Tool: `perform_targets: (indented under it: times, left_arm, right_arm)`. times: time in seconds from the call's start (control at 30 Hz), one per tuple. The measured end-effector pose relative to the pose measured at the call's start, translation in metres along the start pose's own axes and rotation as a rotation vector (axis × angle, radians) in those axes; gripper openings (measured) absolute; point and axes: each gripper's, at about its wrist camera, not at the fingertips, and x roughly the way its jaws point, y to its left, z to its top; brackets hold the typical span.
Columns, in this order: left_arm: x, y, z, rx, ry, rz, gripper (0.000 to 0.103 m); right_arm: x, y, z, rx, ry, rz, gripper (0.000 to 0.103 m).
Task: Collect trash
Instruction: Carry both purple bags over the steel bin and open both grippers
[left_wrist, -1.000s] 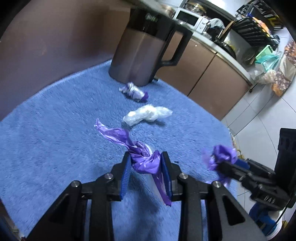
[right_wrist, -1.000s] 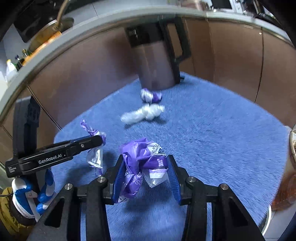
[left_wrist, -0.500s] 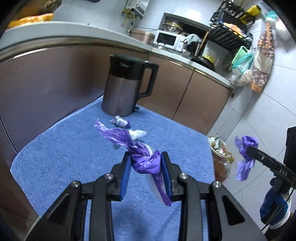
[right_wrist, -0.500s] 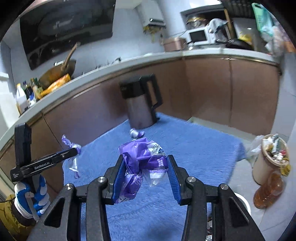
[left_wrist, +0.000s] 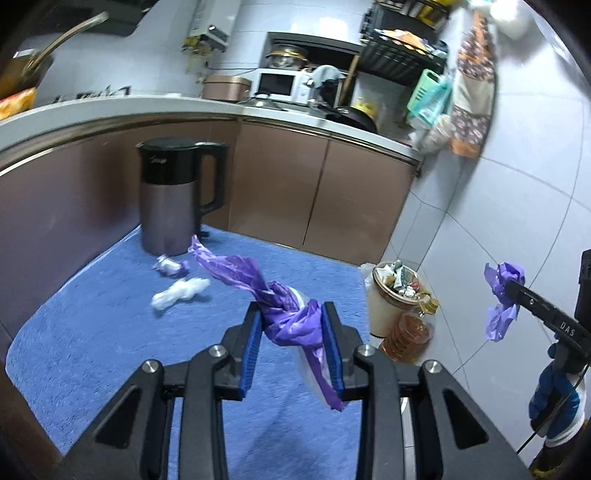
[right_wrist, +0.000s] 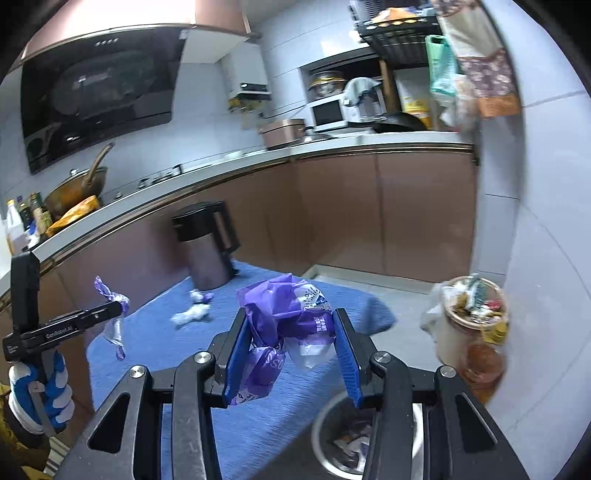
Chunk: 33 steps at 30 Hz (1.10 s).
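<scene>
The left gripper (left_wrist: 291, 345) is clamping a twisted purple wrapper (left_wrist: 286, 317); the right gripper (right_wrist: 288, 354) is pinching a crumpled purple packet (right_wrist: 286, 314), with a metal bin (right_wrist: 332, 439) at five o'clock.

blue towel (left_wrist: 92, 343) — kettle (left_wrist: 170, 206) | purple wrapper (left_wrist: 168, 265) | white wad (left_wrist: 181, 293)

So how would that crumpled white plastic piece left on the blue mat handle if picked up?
The crumpled white plastic piece is probably very light and floppy: it looks like thin scrunched film. It would likely squash between fingers rather than resist, as the twisted purple bag does in the left gripper. Unlikely to roll on the blue mat.
</scene>
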Motion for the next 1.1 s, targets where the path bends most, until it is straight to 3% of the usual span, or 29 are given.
perform_targets:
  times: [0.23,0.43,1.1]
  left_arm:
    - [0.027,-0.063,-0.009,0.116,0.028,-0.007,0.03]
    - [0.055,-0.092,-0.026,0.174,0.081,-0.014,0.03]
    - [0.1,-0.09,-0.048,0.2,0.16,0.037,0.03]
  right_arm:
    - [-0.013,-0.046,-0.02,0.041,0.001,-0.078,0.042]
    - [-0.001,-0.069,-0.045,0.089,0.045,-0.101,0.042]
    - [0.037,-0.098,-0.091,0.2,0.139,-0.089,0.042]
